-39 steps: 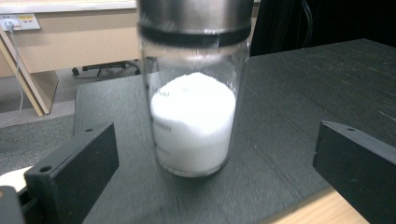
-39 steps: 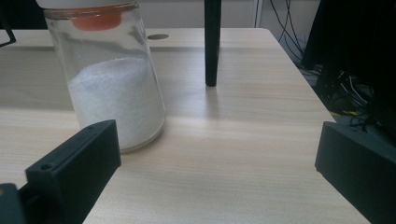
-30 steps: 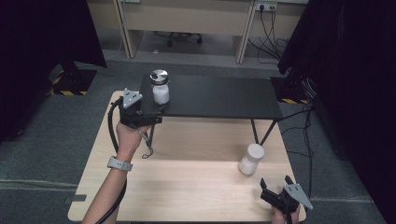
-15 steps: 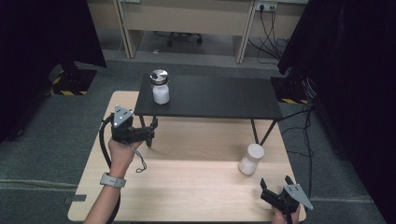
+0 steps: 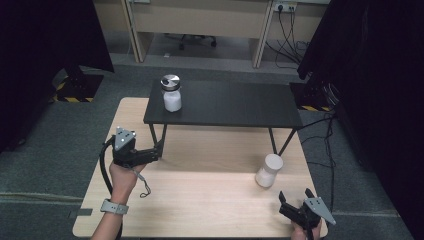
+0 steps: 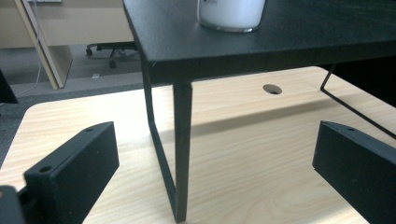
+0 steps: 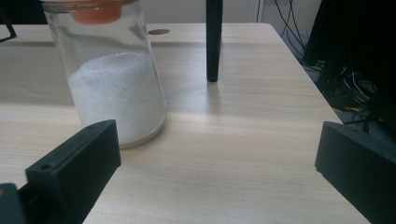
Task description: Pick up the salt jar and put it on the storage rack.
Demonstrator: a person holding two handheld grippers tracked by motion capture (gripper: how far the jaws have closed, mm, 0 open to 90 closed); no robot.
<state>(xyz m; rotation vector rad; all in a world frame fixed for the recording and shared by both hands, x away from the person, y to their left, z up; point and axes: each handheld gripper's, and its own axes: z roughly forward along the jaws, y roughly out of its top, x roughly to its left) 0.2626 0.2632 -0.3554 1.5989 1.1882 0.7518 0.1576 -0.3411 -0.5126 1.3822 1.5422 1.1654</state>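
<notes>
A glass jar of white powder with a metal lid [image 5: 171,94] stands at the left end of the low black shelf [image 5: 235,106]; its base [image 6: 231,13] shows at the top of the left gripper view. My left gripper [image 5: 154,154] is open and empty, low over the wooden table [image 5: 200,200], with jaws aimed at the shelf's front left leg [image 6: 182,154]. A second jar of white powder [image 5: 268,171] stands on the wood at the right. My right gripper [image 5: 295,196] is open behind it near the front edge. That jar [image 7: 112,84] is ahead and left of the right jaws.
The shelf's thin black legs [image 7: 214,42] stand on the wood. A cable hole [image 6: 272,88] lies under the shelf. Black curtains flank both sides, and cables [image 5: 327,130] trail on the floor at the right. An office chair base [image 6: 109,49] is beyond the table.
My left gripper has drawn back from beside the shelf's jar, down toward the person and lower over the wood. The right gripper and both jars have stayed put.
</notes>
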